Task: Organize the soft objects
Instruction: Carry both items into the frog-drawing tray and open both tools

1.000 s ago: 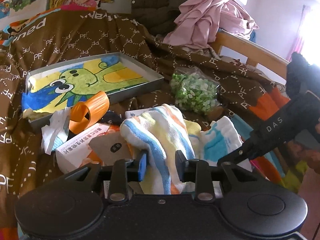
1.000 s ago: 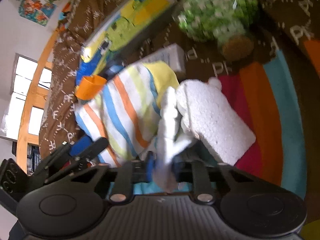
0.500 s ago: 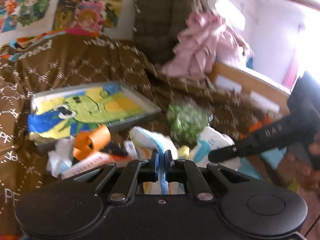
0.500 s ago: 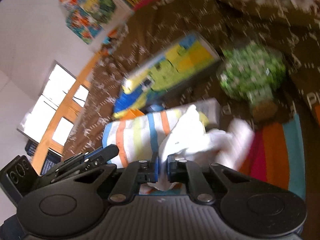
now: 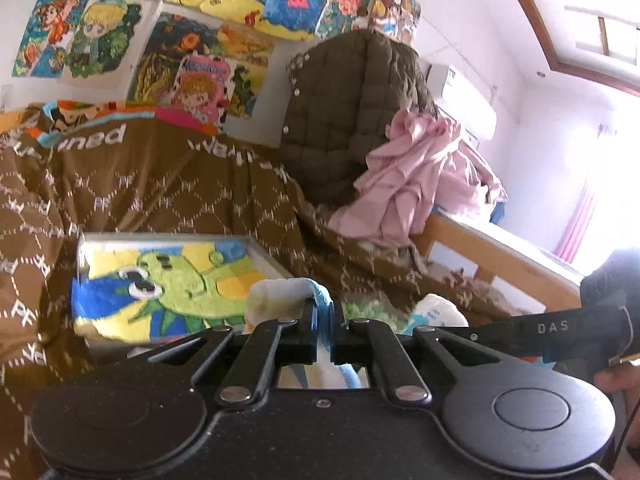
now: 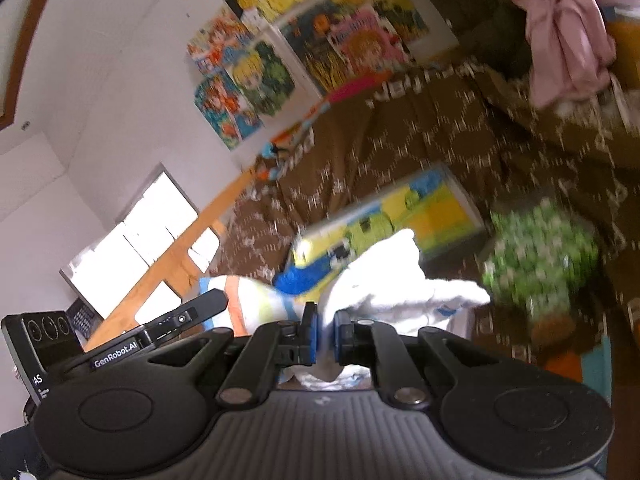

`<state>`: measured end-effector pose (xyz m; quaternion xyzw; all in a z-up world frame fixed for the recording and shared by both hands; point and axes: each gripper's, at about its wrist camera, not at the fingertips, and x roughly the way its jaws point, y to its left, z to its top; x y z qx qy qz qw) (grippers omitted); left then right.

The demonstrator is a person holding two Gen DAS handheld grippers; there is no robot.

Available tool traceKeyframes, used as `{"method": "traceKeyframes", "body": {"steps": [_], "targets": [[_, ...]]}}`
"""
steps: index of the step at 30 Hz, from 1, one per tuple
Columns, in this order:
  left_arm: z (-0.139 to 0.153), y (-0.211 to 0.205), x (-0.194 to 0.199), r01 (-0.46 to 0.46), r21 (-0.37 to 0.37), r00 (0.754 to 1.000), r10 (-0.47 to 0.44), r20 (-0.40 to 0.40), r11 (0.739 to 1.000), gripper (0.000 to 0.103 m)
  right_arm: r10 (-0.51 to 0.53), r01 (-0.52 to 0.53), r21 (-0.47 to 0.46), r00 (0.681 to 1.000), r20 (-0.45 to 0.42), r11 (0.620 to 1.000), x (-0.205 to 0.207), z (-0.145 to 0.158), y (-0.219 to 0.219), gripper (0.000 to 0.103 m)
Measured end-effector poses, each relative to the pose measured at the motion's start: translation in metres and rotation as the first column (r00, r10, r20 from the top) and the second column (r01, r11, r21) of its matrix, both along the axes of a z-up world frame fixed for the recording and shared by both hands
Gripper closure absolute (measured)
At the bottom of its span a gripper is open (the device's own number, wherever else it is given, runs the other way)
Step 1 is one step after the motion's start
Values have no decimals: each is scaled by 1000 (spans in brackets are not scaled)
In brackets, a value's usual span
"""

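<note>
My left gripper is shut on the striped blue, yellow and orange towel and holds it lifted above the bed. My right gripper is shut on the white end of the same towel; its striped part hangs toward the left gripper. The right gripper's body shows at the right of the left wrist view. Most of the towel hangs hidden below both grippers.
A brown patterned blanket covers the bed. On it lie a tray with a green cartoon picture and a bag of green bits. A pink cloth and olive jacket hang on the wooden bed frame.
Both grippers closed on the towel and lifted it off the bed. The views tilted upward toward the wall posters; the clutter below has dropped out of sight.
</note>
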<state>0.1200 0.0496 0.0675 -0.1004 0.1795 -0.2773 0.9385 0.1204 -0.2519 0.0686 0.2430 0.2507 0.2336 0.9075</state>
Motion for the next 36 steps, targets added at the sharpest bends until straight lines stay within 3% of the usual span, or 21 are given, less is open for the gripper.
{"method": "traceKeyframes", "body": {"steps": [7,18,26,33,36], "targets": [[17,27,45,-127,-91,990,132,45,988,99,-71,68,49,996,53,996,56,10,7,94],[4,68,138,-291,-191,948,309,77,938,99,-57,57,37,998,5,998,178,-34,63,94],[-50,89,179,-363,-127,932,361,-43,923,99,-43,45,15,992,-115,999,232,-85,82,94],[-87,89,202,-325,-12,931,318,-182,946,98,-61,46,-82,981,-183,996,236,-103,88,93],[-95,84,207,-286,31,932,285,-225,958,98,-74,51,-120,977,-199,992,235,-103,88,88]]}}
